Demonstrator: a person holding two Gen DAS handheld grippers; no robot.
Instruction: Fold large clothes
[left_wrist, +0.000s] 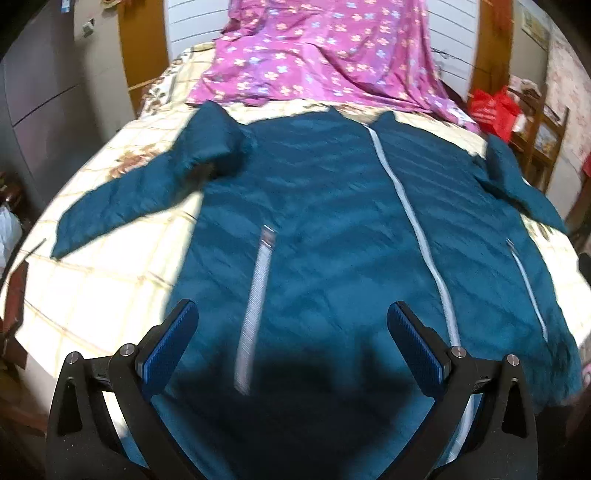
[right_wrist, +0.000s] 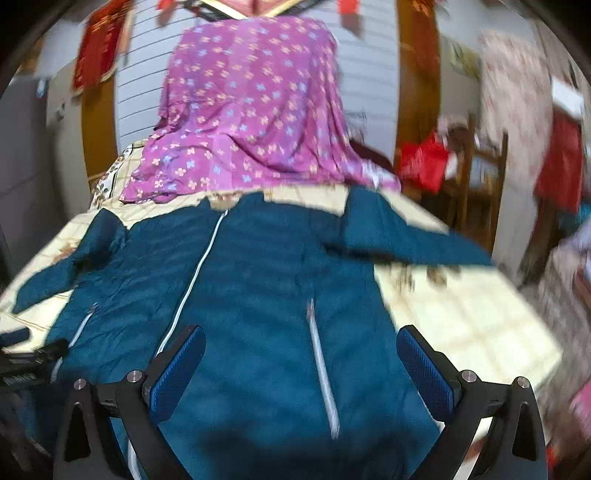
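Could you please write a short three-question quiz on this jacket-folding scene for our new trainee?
1. True or false: the teal jacket lies front up on the bed with its centre zipper closed.
2. How do the left gripper and the right gripper stand? A) both shut on the hem B) both open, holding nothing C) one open, one shut
3. Fill in: beyond the jacket's collar lies a ______ floral sheet.

Key: 1 true; 2 B; 3 purple.
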